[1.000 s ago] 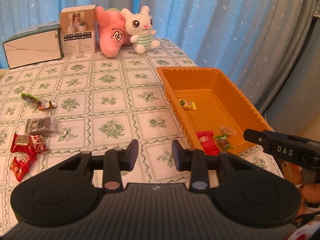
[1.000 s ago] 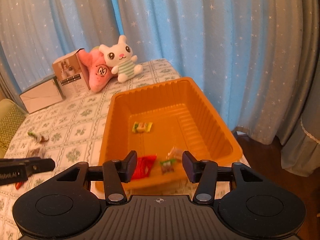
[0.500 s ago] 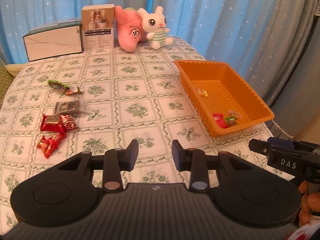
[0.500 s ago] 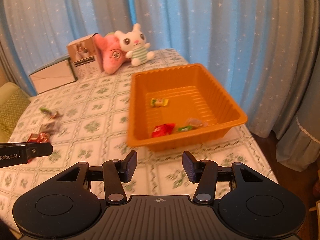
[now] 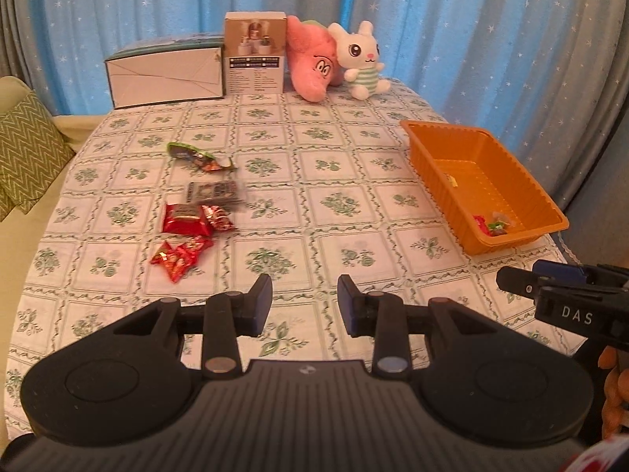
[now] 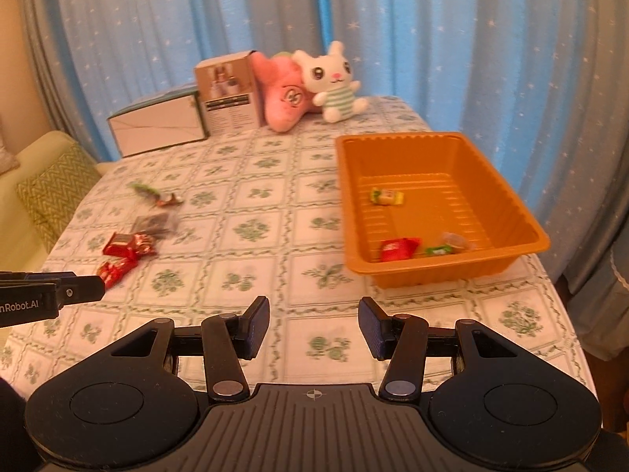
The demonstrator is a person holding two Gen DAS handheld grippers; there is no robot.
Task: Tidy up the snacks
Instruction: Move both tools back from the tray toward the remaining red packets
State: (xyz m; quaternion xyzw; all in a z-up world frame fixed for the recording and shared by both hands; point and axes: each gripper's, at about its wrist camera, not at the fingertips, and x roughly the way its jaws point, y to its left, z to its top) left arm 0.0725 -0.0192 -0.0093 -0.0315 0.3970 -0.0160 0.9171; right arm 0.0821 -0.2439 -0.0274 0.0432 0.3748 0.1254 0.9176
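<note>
An orange tray stands at the table's right side and holds a red packet, a green sweet and a yellow sweet. Loose snacks lie at the left: a large red packet, a small red one, a dark packet and a green wrapper. My left gripper hovers open and empty over the near table edge. My right gripper is open and empty too, short of the tray.
Two boxes, a pink plush and a white bunny plush line the table's far edge before a blue curtain. A sofa with a green cushion stands on the left. The flowered tablecloth covers the table.
Both grippers have drawn back from the tray toward the near table edge, so the tray and snacks look smaller and farther. Neither gripper's opening has changed.
</note>
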